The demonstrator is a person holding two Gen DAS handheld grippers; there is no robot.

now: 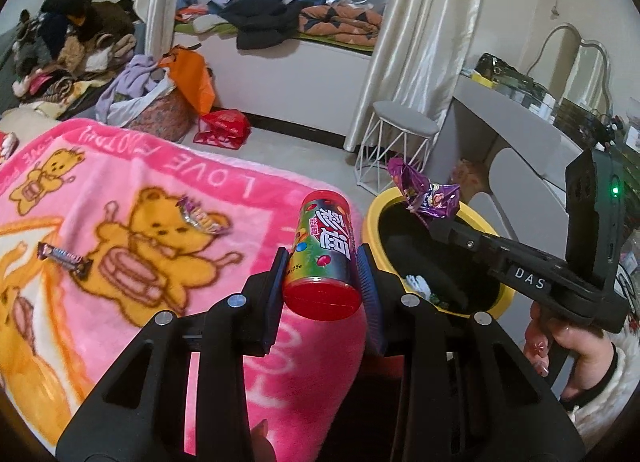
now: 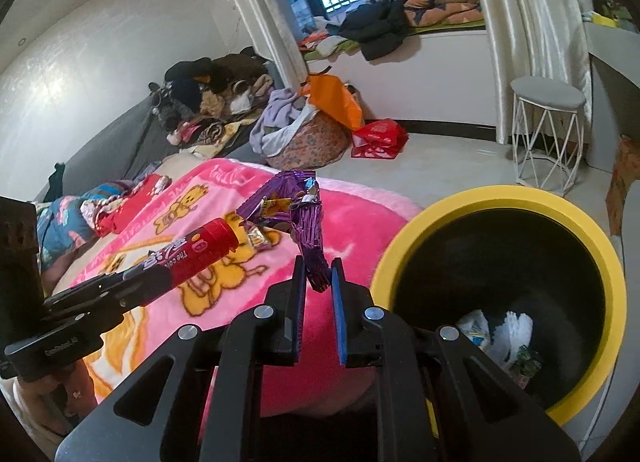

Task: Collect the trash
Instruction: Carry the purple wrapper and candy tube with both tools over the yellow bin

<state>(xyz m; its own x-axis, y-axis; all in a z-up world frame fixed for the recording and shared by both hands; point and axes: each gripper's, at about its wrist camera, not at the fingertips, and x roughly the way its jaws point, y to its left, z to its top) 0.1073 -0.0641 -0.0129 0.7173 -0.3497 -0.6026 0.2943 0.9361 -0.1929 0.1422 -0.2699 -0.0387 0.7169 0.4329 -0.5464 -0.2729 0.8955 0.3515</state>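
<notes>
Left wrist view: the left gripper (image 1: pixel 322 262) is clamped on a candy tube (image 1: pixel 322 258), a red-capped cylinder with colorful print, its jaws only as far apart as the tube is wide and both pads pressing its sides. It hangs over the edge of the pink teddy-bear blanket (image 1: pixel 120 221), just left of the yellow-rimmed trash bin (image 1: pixel 505 297) at center right. Coming in from the right of the frame, the right gripper (image 1: pixel 434 221) holds a crumpled purple wrapper (image 1: pixel 424 197) over the bin's far rim, with a hand (image 1: pixel 572 342) on its handle at lower right.

Right wrist view shows that gripper's jaws nearly closed, pinching the wrapper's lower end while the rest sticks up above the blanket. The bin sits at lower right with some white and green trash already at the bottom.

Two more wrappers are lying on the blanket: a dark candy bar wrapper (image 1: pixel 64 260) at left and a purple one (image 1: pixel 202 217) on the bear's head.
</notes>
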